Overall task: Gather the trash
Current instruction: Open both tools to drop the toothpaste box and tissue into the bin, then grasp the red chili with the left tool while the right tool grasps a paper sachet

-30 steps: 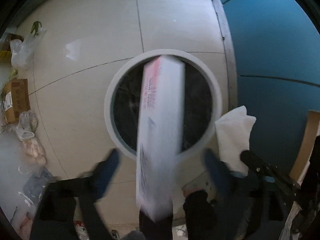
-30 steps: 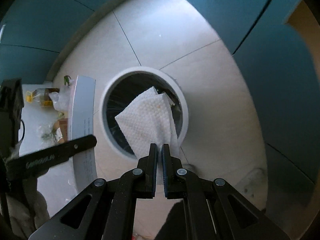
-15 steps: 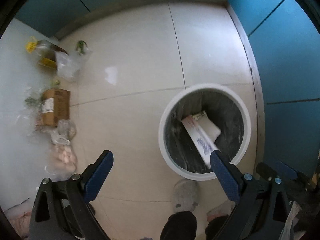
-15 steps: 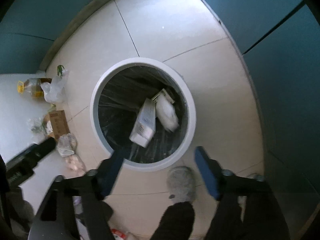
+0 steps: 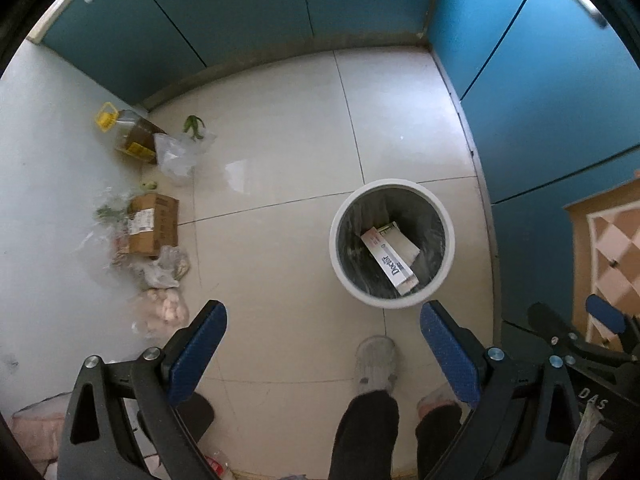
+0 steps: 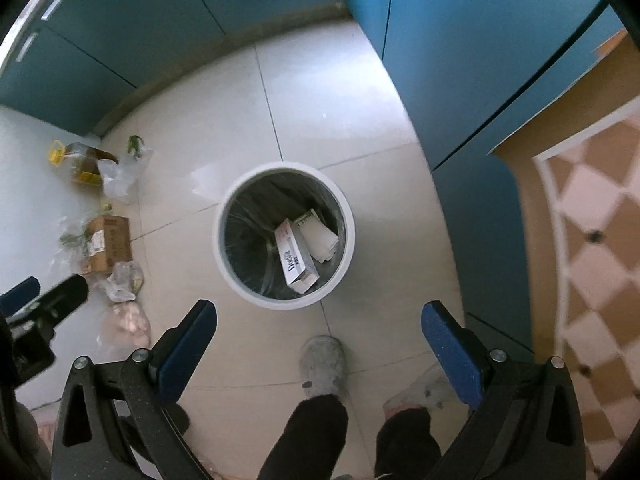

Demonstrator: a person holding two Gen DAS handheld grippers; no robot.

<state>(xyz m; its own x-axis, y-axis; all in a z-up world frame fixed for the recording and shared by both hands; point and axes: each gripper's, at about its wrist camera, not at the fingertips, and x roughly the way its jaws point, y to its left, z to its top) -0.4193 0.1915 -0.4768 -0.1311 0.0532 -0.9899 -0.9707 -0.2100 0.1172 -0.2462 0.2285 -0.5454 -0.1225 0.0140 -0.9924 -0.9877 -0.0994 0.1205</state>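
Note:
A white round trash bin (image 5: 448,256) with a black liner stands on the tiled floor; it also shows in the right wrist view (image 6: 220,240). Inside lie a long white box (image 5: 390,266) and a white paper napkin (image 6: 320,238); the box also shows in the right wrist view (image 6: 294,260). My left gripper (image 5: 322,330) is open and empty, high above the floor, with the bin ahead between its fingers. My right gripper (image 6: 318,328) is open and empty, also high above the bin.
Along the left wall lie a cardboard box (image 5: 154,224), an oil bottle (image 5: 130,136), clear plastic bags (image 5: 176,156) and a bag of pinkish items (image 5: 164,306). Teal cabinets (image 5: 540,80) stand behind and to the right. The person's slippered feet (image 5: 376,364) stand below the bin.
The left gripper let the white box fall into the bin and the right one dropped the napkin in. Both grippers opened and rose higher above the bin.

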